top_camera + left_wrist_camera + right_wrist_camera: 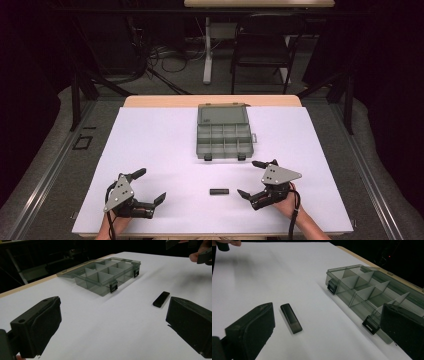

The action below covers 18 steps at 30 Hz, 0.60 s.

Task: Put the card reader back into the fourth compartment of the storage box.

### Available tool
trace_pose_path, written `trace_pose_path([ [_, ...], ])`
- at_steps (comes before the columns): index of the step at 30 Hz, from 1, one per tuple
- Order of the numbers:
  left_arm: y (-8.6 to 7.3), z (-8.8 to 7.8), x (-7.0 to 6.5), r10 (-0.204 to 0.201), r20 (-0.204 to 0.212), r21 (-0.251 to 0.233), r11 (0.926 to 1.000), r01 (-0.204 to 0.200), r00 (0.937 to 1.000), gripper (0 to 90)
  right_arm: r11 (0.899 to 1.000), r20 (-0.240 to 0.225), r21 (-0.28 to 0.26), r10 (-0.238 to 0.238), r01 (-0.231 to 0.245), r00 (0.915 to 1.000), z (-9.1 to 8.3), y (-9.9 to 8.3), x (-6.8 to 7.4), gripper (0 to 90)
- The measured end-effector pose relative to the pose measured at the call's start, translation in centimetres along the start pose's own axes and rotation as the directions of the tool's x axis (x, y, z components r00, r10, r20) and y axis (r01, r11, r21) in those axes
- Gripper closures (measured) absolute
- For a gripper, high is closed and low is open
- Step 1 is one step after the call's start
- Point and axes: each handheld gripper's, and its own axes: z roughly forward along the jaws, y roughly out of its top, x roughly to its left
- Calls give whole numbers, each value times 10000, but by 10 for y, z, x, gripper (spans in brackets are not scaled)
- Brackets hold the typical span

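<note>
- we see the bar (219,192), small and black, flat on the white table (150,135), between our two grippers at the near edge.
- its long axis runs 9 to 3 across the table; it lies at 9 o'clock of the right gripper (254,179) and at 3 o'clock of the left gripper (148,186).
- the right gripper looks nearer, so we judge it the likelier one to reach.
- both sets of jaws stand wide apart and hold nothing.
- the box (224,135), lid open and compartments empty, sits at 12 o'clock of the bar, well apart.
- beyond the table the room is dark, with a chair (262,50).
</note>
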Motion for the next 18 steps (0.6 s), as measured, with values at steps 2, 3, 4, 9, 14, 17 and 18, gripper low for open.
trace_pose_path([
  [2, 0, 0, 0, -6, 5, -1, 10000, 6, 10000, 1, 10000, -57, 30, -14, 15, 10000, 3, 0, -1, 0],
  [3, 0, 0, 0, 0, -3, -1, 10000, 0, 10000, 2, 9999, -185, 106, 6, -4, 9998, 6, 1, -1, 0],
  [4, 0, 0, 0, -1, -7, 2, 10000, 1, 10000, 1, 9999, -210, 127, 33, -30, 9998, 7, 1, -2, 0],
  [9, 0, 0, 0, 10, -7, 5, 10000, -10, 10000, 1, 9999, -302, 131, -100, 104, 9995, 11, 1, -2, 0],
  [14, 0, 0, 0, 16, 1, 11, 10000, -16, 10000, 2, 9998, -521, 186, -77, 87, 9986, 15, 1, -3, 0],
  [17, 0, 0, 0, 27, 32, -9, 10000, -26, 10000, 2, 9998, -629, 197, -50, 63, 9980, 18, 1, -3, 0],
  [18, 0, 0, 0, 31, 44, -25, 10000, -31, 10000, 1, 9997, -636, 225, -37, 51, 9980, 20, 1, -4, 0],
])
